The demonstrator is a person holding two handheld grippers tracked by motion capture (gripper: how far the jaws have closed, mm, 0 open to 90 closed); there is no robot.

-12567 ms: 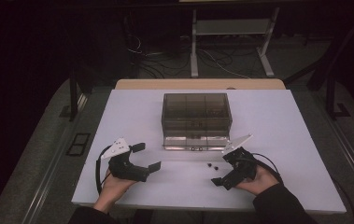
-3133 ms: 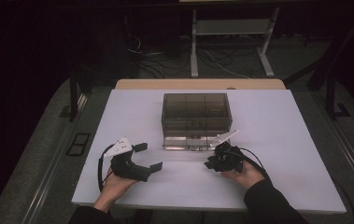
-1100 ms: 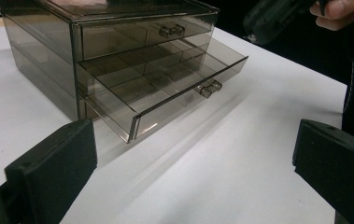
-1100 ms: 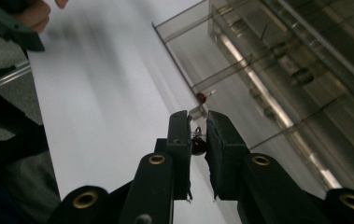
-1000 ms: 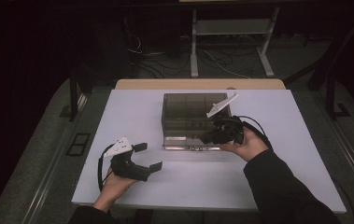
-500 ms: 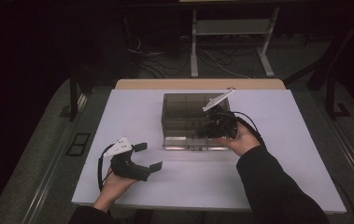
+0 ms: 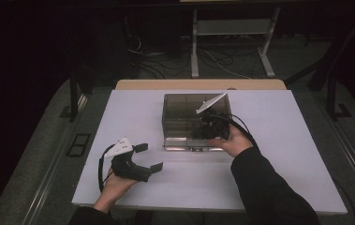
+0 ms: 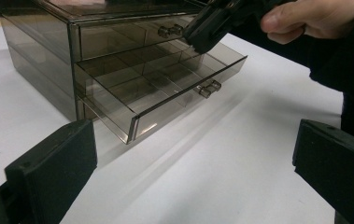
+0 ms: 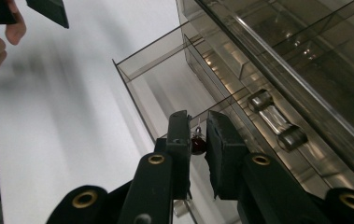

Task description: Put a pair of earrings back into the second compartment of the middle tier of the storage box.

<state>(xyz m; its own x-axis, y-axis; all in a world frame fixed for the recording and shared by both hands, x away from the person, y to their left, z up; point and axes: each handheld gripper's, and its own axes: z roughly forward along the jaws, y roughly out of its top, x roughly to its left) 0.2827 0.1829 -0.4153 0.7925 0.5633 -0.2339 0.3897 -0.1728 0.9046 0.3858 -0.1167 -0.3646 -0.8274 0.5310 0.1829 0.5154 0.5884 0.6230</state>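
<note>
A smoky clear drawer box [image 7: 184,110] stands mid-table with one lower drawer [image 8: 165,88] pulled out toward me. My right gripper [image 7: 203,132] hangs over that open drawer [image 9: 146,74], tips pointing down into it. It [image 9: 198,122] is shut on a small dark red trinket [image 9: 197,143] with a thin metal hook. From the left gripper view, the right gripper [image 8: 207,32] hovers just above the drawer's back compartments. My left gripper [image 7: 149,157] rests at the table's front left, open [image 8: 191,163] with nothing between its jaws, facing the box.
The white table [image 7: 283,140] ends in a wooden strip at the back. Above the open drawer, the shut drawer's clear handle [image 9: 277,123] is close to the right gripper. Beyond the table are a metal stand [image 7: 231,42] and floor cables.
The right hand has come from the table in front of the box, up over its right side, then down and left to the open drawer. The left gripper has not moved.
</note>
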